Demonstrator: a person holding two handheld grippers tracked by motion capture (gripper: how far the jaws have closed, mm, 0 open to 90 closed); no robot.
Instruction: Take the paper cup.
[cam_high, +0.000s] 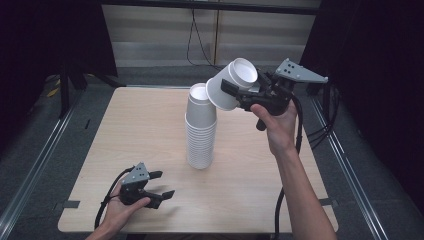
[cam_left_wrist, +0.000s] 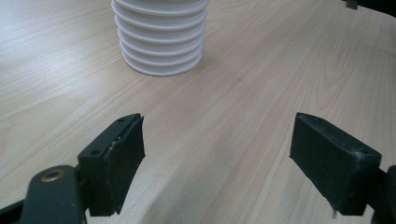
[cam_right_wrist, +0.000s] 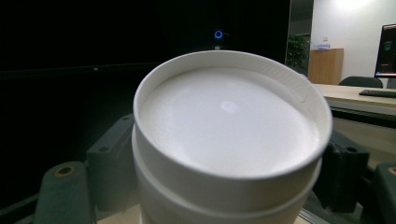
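A tall stack of white paper cups (cam_high: 201, 130) stands upright in the middle of the wooden table (cam_high: 145, 125); its ribbed base (cam_left_wrist: 161, 37) shows ahead in the left gripper view. My right gripper (cam_high: 231, 91) is shut on a single white cup (cam_high: 240, 74), tilted in the air just right of and above the stack's top, its recessed bottom (cam_right_wrist: 229, 121) facing the right gripper's camera and its mouth toward the stack. My left gripper (cam_high: 162, 184) rests near the table's front left, open, with only bare wood between its pads (cam_left_wrist: 126, 149).
Cables trail from both grippers off the table's front and right edges. Dark curtains stand on both sides, and metal floor rails (cam_high: 35, 165) run along the table. A desk with a monitor (cam_right_wrist: 385, 46) lies far behind the held cup.
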